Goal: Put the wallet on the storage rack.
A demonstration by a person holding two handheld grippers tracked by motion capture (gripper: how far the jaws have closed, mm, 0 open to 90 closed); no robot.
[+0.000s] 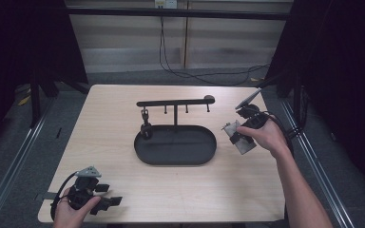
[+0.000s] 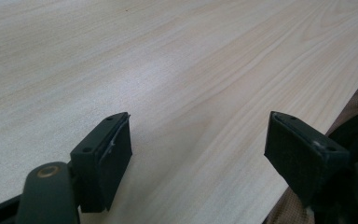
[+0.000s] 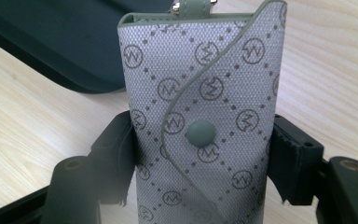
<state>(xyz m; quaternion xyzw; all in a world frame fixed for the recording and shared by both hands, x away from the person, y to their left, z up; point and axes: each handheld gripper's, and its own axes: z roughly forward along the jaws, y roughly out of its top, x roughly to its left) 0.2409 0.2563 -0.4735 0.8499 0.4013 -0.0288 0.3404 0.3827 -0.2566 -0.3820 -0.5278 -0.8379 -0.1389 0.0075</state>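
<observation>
Pale wood-grain worktop (image 1: 123, 109) carries a black oval metal tray (image 1: 176, 145) with a hook rail at frame centre. Right gripper (image 3: 200, 154), at centre right of the high view, pinches a grey monogram-patterned fabric key pouch (image 3: 205, 112) between its fingers (image 3: 116, 149), just right of the tray. Left gripper (image 2: 198, 154), at lower left, rests near the worktop edge with fingers (image 2: 105, 158) spread apart, holding nothing.

Left hand (image 1: 71, 209): low at the near corner, wrapped around the black left gripper (image 1: 110, 194), lying level.
Left jaws: spread wide, nothing between them.
Right arm: bare forearm stretched forward.
Right gripper (image 1: 237, 137): jaws clamped tight.
</observation>
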